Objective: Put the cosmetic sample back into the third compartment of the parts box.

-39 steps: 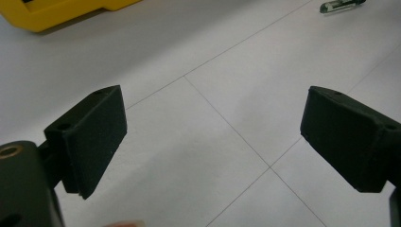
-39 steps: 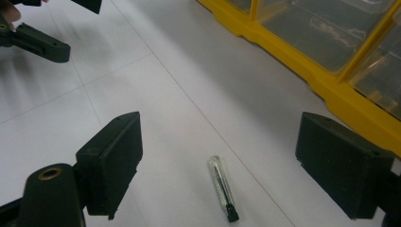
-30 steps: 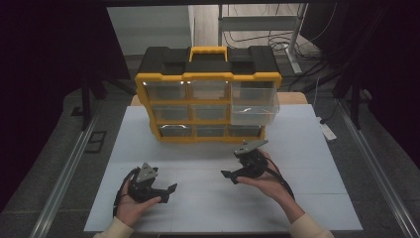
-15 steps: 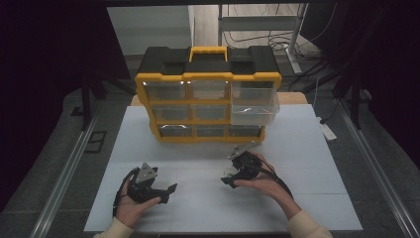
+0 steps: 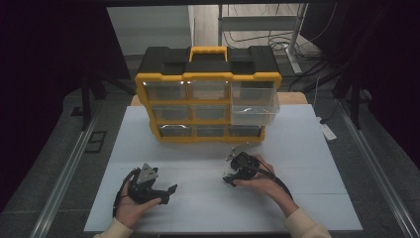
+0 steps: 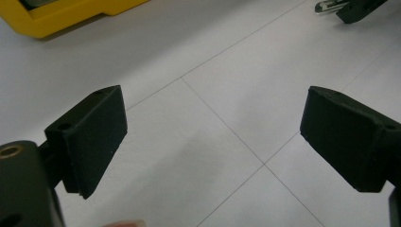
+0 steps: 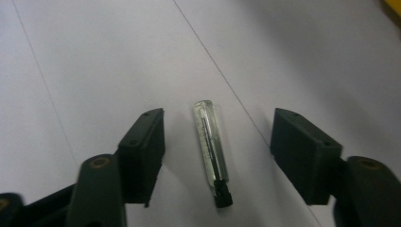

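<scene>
A small clear vial (image 7: 211, 146) with a black cap lies flat on the white table (image 5: 307, 148), cap towards the camera in the right gripper view. My right gripper (image 7: 217, 120) is low over it with a jaw on each side. The jaws have just been closing, and a gap still shows on both sides of the vial, so the pads are off it. In the high view the right gripper (image 5: 232, 173) sits right of centre, tilted down to the table. My left gripper (image 5: 168, 191) rests at the front left, and its jaws (image 6: 213, 127) stand wide open over bare table.
A yellow and black drawer organizer (image 5: 208, 106) stands at the back of the table. Its top right clear drawer (image 5: 255, 106) is pulled out. A corner of the organizer (image 6: 61, 14) shows at the top left of the left gripper view.
My right gripper has sunk towards the table in front of the organizer, and its jaws have narrowed. The left hand and gripper have stayed put.
</scene>
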A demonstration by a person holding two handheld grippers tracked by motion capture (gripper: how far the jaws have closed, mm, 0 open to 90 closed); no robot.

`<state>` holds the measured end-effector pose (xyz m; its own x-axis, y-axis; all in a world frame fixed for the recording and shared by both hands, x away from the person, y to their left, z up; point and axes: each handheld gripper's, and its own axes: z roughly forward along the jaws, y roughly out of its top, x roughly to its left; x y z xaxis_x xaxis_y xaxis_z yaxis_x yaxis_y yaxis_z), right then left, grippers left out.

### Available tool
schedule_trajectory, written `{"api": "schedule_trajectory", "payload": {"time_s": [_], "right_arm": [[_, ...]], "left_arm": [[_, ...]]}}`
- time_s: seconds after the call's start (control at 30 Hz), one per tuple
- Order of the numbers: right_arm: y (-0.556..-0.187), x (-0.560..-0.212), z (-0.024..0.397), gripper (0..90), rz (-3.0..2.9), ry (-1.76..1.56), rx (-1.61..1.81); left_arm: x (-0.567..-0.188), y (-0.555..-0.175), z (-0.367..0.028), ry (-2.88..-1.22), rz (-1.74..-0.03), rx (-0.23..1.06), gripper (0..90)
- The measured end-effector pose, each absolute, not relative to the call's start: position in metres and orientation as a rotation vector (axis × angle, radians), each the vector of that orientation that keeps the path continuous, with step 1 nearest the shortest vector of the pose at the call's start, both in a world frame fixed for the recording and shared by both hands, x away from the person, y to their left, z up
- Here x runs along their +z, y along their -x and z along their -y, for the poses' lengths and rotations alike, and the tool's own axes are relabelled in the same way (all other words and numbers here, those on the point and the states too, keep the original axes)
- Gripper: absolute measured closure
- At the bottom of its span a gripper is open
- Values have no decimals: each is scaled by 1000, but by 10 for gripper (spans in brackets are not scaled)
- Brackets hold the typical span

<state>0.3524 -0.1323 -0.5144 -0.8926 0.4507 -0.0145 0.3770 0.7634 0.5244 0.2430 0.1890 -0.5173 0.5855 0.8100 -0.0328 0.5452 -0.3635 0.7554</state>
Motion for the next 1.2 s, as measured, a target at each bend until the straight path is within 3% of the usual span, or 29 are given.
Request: {"api": "schedule_trajectory", "payload": {"time_s": [0.4,1.2], "right_arm": [[-350,-509,128,799,-2877,-563,734],[-346,-485,142,812,-2787,-606,901]], "left_arm": [[-519,-243,-190,-2064,-1078,460,94],[-517,-243,-192,-2052,-1071,477,97]]}}
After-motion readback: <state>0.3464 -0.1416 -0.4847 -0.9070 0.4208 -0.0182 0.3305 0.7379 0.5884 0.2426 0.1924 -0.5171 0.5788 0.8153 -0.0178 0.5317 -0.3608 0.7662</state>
